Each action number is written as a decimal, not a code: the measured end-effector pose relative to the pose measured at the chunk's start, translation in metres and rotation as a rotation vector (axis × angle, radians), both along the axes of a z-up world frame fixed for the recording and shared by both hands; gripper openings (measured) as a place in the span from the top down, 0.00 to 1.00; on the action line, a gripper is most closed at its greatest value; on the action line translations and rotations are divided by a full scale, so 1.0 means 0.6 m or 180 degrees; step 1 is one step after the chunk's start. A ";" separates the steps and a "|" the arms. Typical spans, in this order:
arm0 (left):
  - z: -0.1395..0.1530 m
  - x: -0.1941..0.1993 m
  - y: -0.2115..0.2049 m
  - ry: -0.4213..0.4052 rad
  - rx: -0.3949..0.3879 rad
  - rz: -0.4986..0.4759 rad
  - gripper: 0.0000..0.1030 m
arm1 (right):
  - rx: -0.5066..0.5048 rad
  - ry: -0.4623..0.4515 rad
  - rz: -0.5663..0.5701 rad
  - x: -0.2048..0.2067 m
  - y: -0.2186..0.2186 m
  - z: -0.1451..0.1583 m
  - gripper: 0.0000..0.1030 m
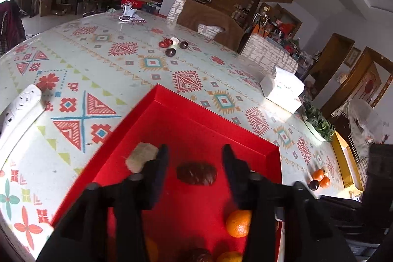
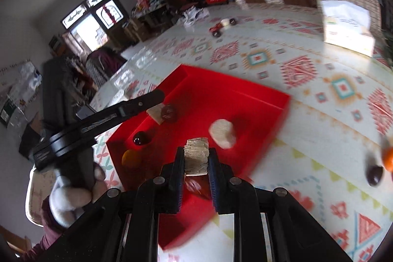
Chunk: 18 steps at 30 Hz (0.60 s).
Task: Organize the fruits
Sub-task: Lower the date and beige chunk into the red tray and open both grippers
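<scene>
A red tray (image 1: 216,119) (image 2: 260,95) lies on the patterned table. My left gripper (image 1: 195,158) is open over it, above a dark brown fruit (image 1: 196,173). A beige chunk (image 1: 142,157) lies by its left finger, and oranges (image 1: 238,222) lie nearer. My right gripper (image 2: 196,158) is shut on a beige chunk (image 2: 196,158) over the tray's near part. Another beige chunk (image 2: 222,133), a dark round fruit (image 2: 140,138) and an orange (image 2: 130,157) lie in the tray. The left gripper (image 2: 157,95) shows in the right wrist view.
Loose fruit lies on the table: two oranges and a dark one (image 1: 319,179) (image 2: 374,174) at the right, and a red, white and dark cluster (image 1: 173,44) (image 2: 222,26) farther off. A tissue box (image 1: 282,89) (image 2: 346,28) and a white power strip (image 1: 19,109) also stand there.
</scene>
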<state>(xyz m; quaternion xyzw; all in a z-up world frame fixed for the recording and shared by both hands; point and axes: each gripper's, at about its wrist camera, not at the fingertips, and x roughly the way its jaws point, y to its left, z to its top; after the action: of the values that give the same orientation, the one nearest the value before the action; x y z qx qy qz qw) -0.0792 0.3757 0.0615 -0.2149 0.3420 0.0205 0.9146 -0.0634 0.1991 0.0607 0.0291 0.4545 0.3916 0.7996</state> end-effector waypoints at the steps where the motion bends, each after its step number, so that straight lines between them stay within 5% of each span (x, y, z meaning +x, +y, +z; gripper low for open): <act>1: 0.003 -0.006 0.004 -0.0021 -0.0004 0.0013 0.45 | -0.0039 0.0017 0.0041 0.004 0.015 -0.006 0.81; 9: 0.027 -0.056 0.020 -0.0208 -0.0119 0.0119 0.28 | -0.0134 -0.0090 0.0055 0.007 0.053 -0.015 0.75; 18: 0.060 -0.102 -0.039 -0.0364 -0.0282 -0.0007 0.20 | 0.0017 -0.0388 -0.0321 -0.006 -0.059 0.047 0.57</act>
<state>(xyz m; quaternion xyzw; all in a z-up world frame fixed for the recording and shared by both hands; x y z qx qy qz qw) -0.1405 0.3521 0.0976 -0.2557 0.2900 -0.0079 0.9222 -0.0671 0.1635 0.0887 0.0302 0.4019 0.3531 0.8443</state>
